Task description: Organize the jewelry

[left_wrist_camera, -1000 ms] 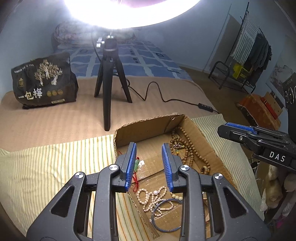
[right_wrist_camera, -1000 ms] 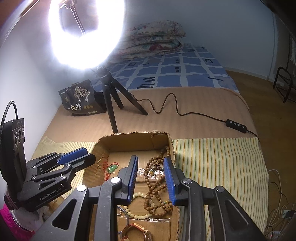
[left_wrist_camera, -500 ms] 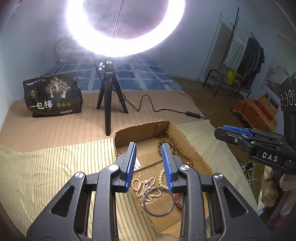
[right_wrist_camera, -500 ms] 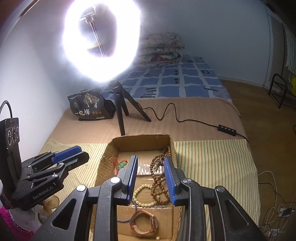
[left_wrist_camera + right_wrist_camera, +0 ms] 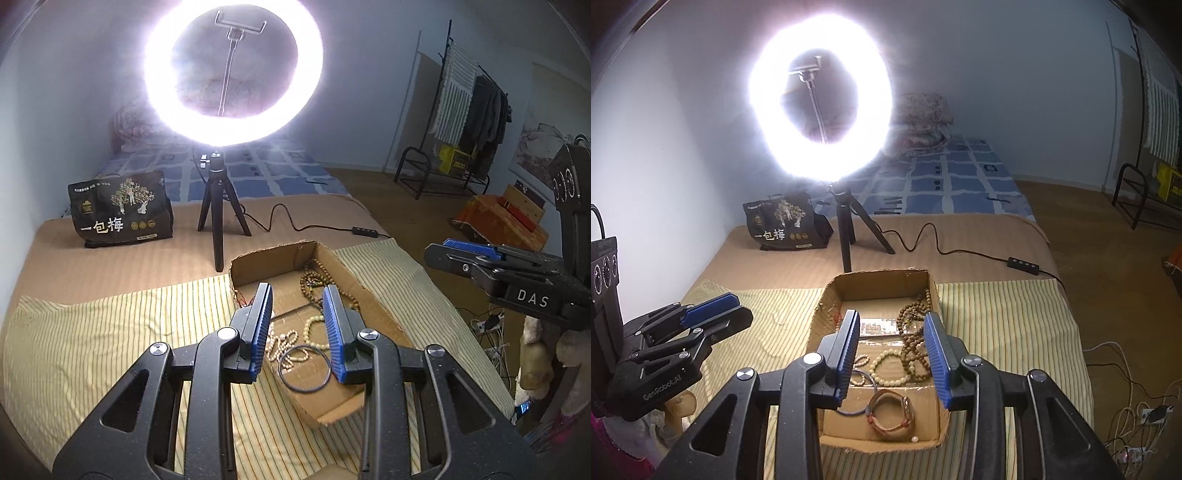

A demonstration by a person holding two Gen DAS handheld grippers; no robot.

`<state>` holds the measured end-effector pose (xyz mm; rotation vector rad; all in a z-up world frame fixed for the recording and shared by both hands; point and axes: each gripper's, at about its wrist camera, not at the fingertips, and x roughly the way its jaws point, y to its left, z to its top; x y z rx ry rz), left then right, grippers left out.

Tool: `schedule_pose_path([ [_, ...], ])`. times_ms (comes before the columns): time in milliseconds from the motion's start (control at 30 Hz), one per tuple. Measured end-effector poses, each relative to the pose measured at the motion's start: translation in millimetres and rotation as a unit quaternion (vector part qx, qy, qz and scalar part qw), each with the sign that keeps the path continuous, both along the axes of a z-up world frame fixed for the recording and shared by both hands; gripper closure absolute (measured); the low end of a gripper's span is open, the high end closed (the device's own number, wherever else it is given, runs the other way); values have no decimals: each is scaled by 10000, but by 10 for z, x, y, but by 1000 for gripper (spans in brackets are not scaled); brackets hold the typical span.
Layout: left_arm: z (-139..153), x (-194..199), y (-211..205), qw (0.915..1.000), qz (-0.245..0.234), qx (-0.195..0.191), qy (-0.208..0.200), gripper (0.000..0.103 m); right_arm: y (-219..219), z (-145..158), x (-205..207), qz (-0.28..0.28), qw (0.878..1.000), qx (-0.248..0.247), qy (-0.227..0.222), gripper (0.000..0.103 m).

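A shallow cardboard box (image 5: pixel 373 299) (image 5: pixel 882 282) lies on a striped cloth and holds jewelry: a long brown bead necklace (image 5: pixel 314 280) (image 5: pixel 914 332), pale bead bracelets (image 5: pixel 314 328) (image 5: pixel 886 365), a thin dark blue bangle (image 5: pixel 304 369), a brown watch (image 5: pixel 892 408) and a red cord with a green pendant, mostly hidden. My left gripper (image 5: pixel 298 299) is open and empty above the box's near end. My right gripper (image 5: pixel 892 325) is open and empty above the box. Each gripper shows in the other's view, the right (image 5: pixel 469 251) and the left (image 5: pixel 713 308).
A bright ring light on a black tripod (image 5: pixel 219 221) (image 5: pixel 846 236) stands behind the box, its cable and switch (image 5: pixel 1023 264) trailing right. A black snack bag (image 5: pixel 120 214) sits at back left. A clothes rack (image 5: pixel 454 147) and floor cables (image 5: pixel 1137 406) lie right of the bed.
Both grippers have pulled back and risen away from the box, so the box looks smaller and the whole ring light has come into view. Both jaws stayed open and empty.
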<state>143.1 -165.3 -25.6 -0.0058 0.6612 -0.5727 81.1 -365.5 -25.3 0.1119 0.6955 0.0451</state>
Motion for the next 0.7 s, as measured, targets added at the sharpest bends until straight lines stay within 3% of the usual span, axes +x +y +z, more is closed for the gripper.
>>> schedule_pose_path([
  [100, 49, -143, 53, 9999, -21, 19, -108, 75, 76, 61, -139, -13, 9998, -103, -158, 40],
  [200, 88, -288, 108, 9997, -40, 84, -232, 75, 154, 116, -270, 13, 9995, -172, -265, 36],
  [267, 108, -378, 148, 9995, -82, 97, -298, 63, 200, 139, -363, -6, 9992, -189, -352, 27],
  [333, 129, -451, 186, 9993, -108, 90, -348, 59, 226, 156, -434, -58, 9988, -224, -425, 15],
  [400, 145, -537, 236, 9992, -115, 78, -384, 58, 259, 174, -496, -79, 9984, -280, -482, 14],
  [533, 153, -685, 326, 9991, -86, 15, -410, 34, 284, 162, -589, -162, 9979, -338, -537, 6],
  [600, 157, -754, 351, 9989, -71, 29, -457, 29, 286, 147, -635, -224, 9976, -346, -551, 0],
  [700, 169, -851, 363, 9983, -79, 90, -569, 19, 277, 124, -690, -340, 9968, -434, -573, 0],
])
